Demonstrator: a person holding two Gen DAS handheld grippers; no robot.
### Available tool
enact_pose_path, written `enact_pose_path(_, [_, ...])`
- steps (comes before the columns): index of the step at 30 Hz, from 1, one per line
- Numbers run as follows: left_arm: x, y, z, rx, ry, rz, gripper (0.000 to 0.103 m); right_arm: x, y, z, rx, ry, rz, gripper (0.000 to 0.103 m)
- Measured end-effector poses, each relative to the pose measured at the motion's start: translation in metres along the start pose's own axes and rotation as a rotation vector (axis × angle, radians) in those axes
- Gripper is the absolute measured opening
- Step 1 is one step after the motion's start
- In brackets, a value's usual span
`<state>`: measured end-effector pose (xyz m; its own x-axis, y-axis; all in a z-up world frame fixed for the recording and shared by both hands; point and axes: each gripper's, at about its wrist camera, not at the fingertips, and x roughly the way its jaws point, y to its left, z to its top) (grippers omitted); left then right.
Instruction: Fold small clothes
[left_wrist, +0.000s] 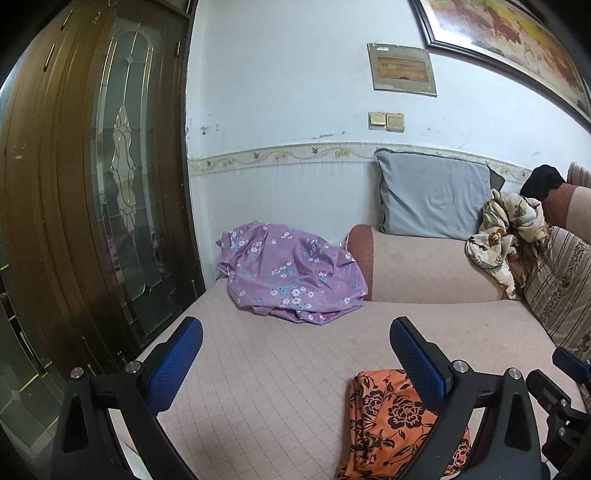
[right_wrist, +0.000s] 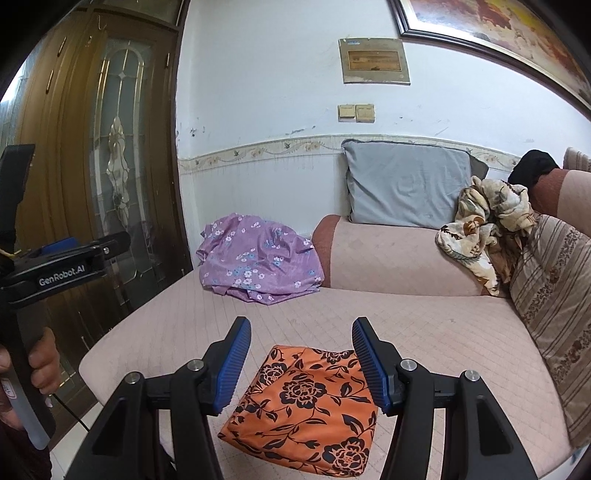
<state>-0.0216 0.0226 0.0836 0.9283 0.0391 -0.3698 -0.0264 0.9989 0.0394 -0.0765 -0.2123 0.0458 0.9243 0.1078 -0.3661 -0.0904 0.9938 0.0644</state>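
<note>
Both views are taken from low over the sofa seat (left_wrist: 280, 369), faced slightly downward toward the white wall (left_wrist: 295, 92) and grey cushion (left_wrist: 432, 195). The left wrist view is framed by the left claw (left_wrist: 295, 365), the right wrist view by the right claw (right_wrist: 301, 363). The purple garment (left_wrist: 291, 277), orange floral cloth (right_wrist: 306, 406) and door (right_wrist: 110, 147) are shared; the orange cloth is seen nearer and more centrally from the right.

left claw (left_wrist: 295, 354) jaws wide apart, empty; right claw (right_wrist: 301, 358) jaws apart, empty; both angled slightly down
</note>
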Motion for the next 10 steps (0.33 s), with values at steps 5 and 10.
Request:
enact_pose_path(5, [0.023, 0.004, -0.007, -0.032, 0.038, -0.015, 0.101, 0.027, -0.010, -0.004, 0.003, 0.038, 0.001, 0.061])
enact_pose_path(10, [0.076, 0.005, -0.021, -0.058, 0.139, 0.016, 0.101, 0.077, -0.058, -0.016, 0.092, 0.096, -0.064, 0.062])
